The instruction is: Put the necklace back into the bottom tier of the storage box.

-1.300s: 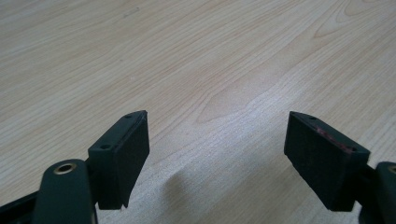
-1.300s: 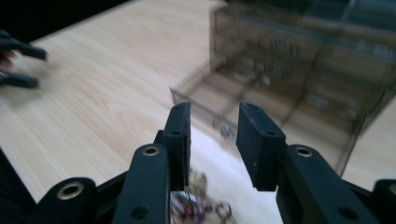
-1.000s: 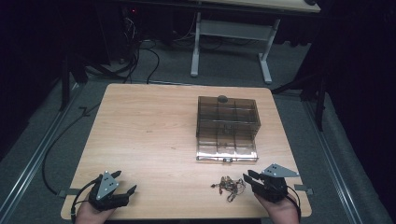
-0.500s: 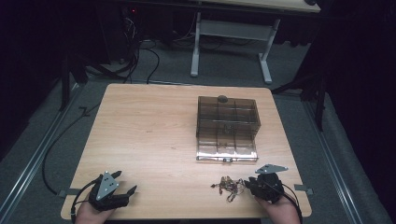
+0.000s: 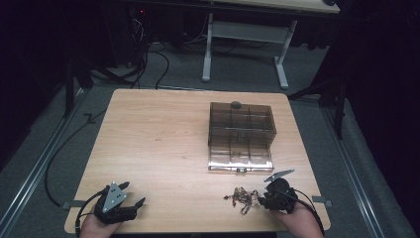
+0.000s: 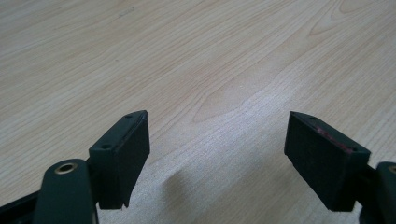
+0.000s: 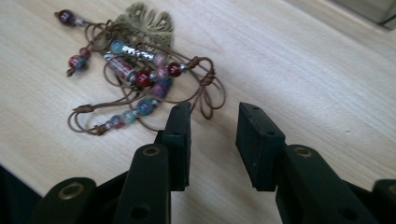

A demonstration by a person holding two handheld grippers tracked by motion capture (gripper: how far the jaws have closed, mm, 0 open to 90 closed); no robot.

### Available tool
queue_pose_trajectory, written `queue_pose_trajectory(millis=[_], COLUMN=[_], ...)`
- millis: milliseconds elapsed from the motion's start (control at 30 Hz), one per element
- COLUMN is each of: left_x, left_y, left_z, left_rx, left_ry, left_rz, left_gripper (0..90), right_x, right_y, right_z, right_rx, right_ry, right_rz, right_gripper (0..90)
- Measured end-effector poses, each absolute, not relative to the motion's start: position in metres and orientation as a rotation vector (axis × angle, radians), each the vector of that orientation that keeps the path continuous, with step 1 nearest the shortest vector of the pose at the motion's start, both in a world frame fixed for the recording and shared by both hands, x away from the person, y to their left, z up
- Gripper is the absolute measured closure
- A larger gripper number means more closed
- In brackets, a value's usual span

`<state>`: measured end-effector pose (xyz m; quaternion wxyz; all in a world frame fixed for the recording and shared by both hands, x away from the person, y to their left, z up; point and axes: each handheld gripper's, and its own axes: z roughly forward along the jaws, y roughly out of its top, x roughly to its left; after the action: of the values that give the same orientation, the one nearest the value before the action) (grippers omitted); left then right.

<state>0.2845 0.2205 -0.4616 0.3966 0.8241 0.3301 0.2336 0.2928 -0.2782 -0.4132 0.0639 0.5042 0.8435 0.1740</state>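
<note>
From the high view, a pale wooden counter (image 5: pixel 163 148) carries a smoky see-through compartment box (image 5: pixel 240 136) right of its middle, with a small dark knob at its far edge. Nearer the person, between that box and the counter's near edge, lies a tangle of beaded cord jewellery (image 5: pixel 241 197). The right claw (image 5: pixel 262 195) sits just beside this tangle on its right, pointing toward it, low over the wood. The left claw (image 5: pixel 131 196) rests well apart at the near left corner, with bare wood around it. Cables trail on the grey floor (image 5: pixel 49 148) beyond the counter, and a white desk frame (image 5: pixel 245 34) stands farther back.

In the left gripper view, the left claw (image 6: pixel 217 154) is released, its jaws spread wide over bare wood grain, nothing between them.

In the right gripper view, the right claw (image 7: pixel 212 140) has just been opening; its jaws stand partly apart with only wood showing in the gap. The beaded cord jewellery (image 7: pixel 135 77) lies just ahead and to the left of the jaws: brown cord loops, red, green and silver beads, and a brass leaf-shaped charm at the far end. One cord loop reaches close to the left jaw's tip; whether it touches cannot be told. Nothing stands between claw and jewellery.
</note>
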Motion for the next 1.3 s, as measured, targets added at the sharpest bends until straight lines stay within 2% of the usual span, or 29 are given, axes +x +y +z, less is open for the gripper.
queue_pose_trajectory(millis=[233, 500, 633, 700, 800, 1100, 1233, 1300], left_x=[0.285, 0.286, 0.286, 0.286, 0.286, 0.286, 0.286, 0.286], left_y=[0.220, 0.220, 0.220, 0.220, 0.220, 0.219, 0.219, 0.219], left_z=[-0.462, -0.462, -0.462, -0.462, -0.462, -0.462, -0.462, -0.462], left_rx=[2.097, 2.107, 2.110, 2.111, 2.116, 2.120, 2.123, 2.123], left_ry=[0.836, 0.827, 0.823, 0.823, 0.822, 0.817, 0.816, 0.816], left_rz=[0.579, 0.568, 0.565, 0.563, 0.557, 0.557, 0.556, 0.556], left_gripper=[22.6, 22.6, 22.6, 22.6, 22.5, 22.5, 22.5, 22.6], right_x=[0.300, 0.317, 0.324, 0.324, 0.322, 0.326, 0.329, 0.331], right_y=[-0.265, -0.246, -0.235, -0.227, -0.216, -0.207, -0.209, -0.212], right_z=[-0.407, -0.409, -0.419, -0.420, -0.419, -0.415, -0.415, -0.414], right_rx=[1.517, 1.576, 1.559, 1.466, 1.361, 1.267, 1.267, 1.273], right_ry=[2.660, 2.719, 2.760, 2.772, 2.766, 2.828, 2.854, 2.863], right_rz=[0.428, 0.321, 0.273, 0.239, 0.153, 0.134, 0.150, 0.162], right_gripper=[57.5, 23.7, 22.5, 27.6, 40.9, 73.5, 80.6, 80.8])
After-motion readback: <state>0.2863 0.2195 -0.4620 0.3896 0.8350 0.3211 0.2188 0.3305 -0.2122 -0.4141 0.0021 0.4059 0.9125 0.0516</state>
